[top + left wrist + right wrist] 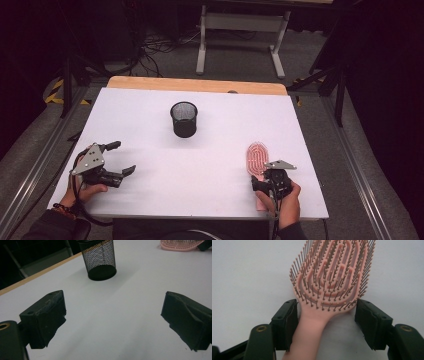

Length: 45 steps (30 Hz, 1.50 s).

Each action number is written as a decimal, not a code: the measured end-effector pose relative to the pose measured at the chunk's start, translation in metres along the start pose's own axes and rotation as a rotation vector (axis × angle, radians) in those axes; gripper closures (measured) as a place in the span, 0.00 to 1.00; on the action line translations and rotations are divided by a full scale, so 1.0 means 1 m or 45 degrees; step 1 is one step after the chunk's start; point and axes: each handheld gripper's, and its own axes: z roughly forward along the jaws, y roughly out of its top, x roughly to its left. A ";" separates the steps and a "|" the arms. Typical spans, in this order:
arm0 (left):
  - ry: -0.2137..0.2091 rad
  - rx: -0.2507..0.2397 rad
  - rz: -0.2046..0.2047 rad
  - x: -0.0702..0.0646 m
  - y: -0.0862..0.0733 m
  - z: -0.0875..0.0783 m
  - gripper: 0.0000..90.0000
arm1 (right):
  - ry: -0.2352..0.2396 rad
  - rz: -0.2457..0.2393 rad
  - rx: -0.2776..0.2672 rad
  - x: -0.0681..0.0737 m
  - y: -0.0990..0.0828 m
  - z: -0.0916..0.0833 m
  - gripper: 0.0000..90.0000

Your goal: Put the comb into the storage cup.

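Right claw [325,322] gapes around pink, bristle-up hairbrush [332,282], perhaps touching its neck.

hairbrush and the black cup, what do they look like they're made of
Hairbrush: likely moulded plastic, pink, matte; one smooth piece with open slots and ball-tipped bristles.
Cup: probably metal wire mesh with a black coating; fine see-through lattice walls, solid rim and base.

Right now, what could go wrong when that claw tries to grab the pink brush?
The right gripper straddles the hairbrush where handle meets head. One jaw touches the handle, the other stands apart, so closing might push the brush sideways. The pads could also catch the bristles and slip. The mesh cup is far off, so a weak grip might drop the brush.
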 end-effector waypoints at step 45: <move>-0.016 0.014 -0.010 0.000 -0.002 0.000 0.07 | 0.088 -0.090 -0.106 -0.011 -0.002 -0.002 0.77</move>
